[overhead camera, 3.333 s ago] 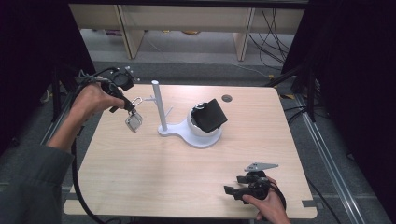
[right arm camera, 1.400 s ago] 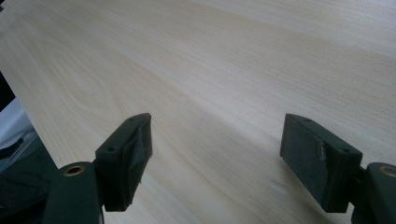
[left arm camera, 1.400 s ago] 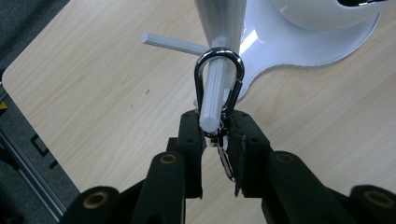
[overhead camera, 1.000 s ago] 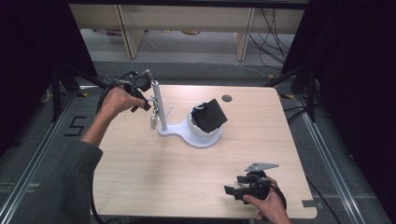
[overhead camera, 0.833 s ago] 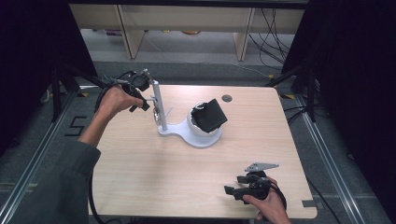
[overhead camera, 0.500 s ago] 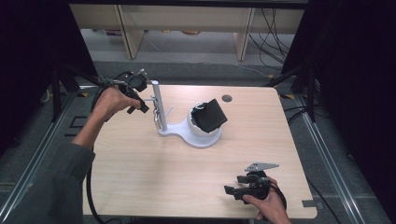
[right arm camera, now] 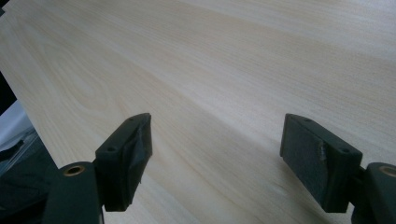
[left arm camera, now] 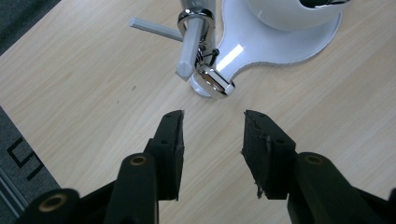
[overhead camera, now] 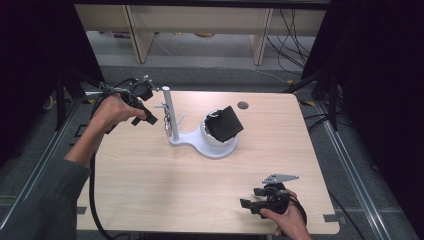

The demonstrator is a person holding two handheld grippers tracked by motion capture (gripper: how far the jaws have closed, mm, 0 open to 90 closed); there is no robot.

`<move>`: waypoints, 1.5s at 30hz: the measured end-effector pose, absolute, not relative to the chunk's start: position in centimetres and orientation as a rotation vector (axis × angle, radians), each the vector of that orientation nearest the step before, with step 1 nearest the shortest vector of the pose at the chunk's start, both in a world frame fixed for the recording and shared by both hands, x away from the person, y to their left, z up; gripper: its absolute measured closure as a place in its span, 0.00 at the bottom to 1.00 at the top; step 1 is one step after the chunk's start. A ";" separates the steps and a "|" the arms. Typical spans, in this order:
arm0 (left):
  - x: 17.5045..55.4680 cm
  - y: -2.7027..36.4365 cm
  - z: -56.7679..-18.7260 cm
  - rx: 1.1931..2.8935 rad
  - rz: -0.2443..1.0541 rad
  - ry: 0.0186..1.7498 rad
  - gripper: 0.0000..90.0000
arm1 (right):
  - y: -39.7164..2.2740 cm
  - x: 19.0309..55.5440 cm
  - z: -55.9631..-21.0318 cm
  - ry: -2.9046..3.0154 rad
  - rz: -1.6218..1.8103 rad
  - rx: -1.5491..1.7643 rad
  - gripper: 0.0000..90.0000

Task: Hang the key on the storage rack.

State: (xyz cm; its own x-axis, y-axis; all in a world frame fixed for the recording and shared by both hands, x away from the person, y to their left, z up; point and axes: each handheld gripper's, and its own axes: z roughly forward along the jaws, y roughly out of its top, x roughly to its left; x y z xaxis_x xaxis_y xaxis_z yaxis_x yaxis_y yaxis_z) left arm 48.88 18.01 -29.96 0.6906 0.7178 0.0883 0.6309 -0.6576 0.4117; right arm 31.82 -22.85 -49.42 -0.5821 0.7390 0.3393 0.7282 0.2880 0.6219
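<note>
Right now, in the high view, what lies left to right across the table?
Left hand-held gripper → stand post → black block on the white dome → table hole → right hand-held gripper sits nearer, at the front edge.

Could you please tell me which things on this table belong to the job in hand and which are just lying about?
Part of the job:
- left tool, jaws open, nothing between them
- metal keyring hanging on the peg
- white stand with its post and pegs

Lying about:
- black pad on the stand's white dome
- right tool, open, resting on the table
</note>
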 end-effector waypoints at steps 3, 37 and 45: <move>48.3 18.1 -30.1 2.549 0.330 1.065 0.61 | -22.9 31.9 -49.5 2.510 1.209 1.421 0.29; 39.3 18.4 -35.6 2.502 0.235 0.947 0.31 | -23.0 32.0 -49.4 2.511 1.212 1.426 0.29; 37.3 18.2 -37.4 2.494 0.220 0.905 0.30 | -22.7 32.0 -49.5 2.510 1.211 1.418 0.29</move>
State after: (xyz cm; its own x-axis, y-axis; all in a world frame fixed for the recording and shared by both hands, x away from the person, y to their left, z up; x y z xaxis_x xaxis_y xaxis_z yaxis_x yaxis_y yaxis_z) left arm 37.31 18.18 -37.38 0.7689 0.6393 -0.0107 0.5630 -0.6691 0.4851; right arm 32.02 -22.74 -49.49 -0.5887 0.7336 0.3396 0.7224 0.2888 0.6283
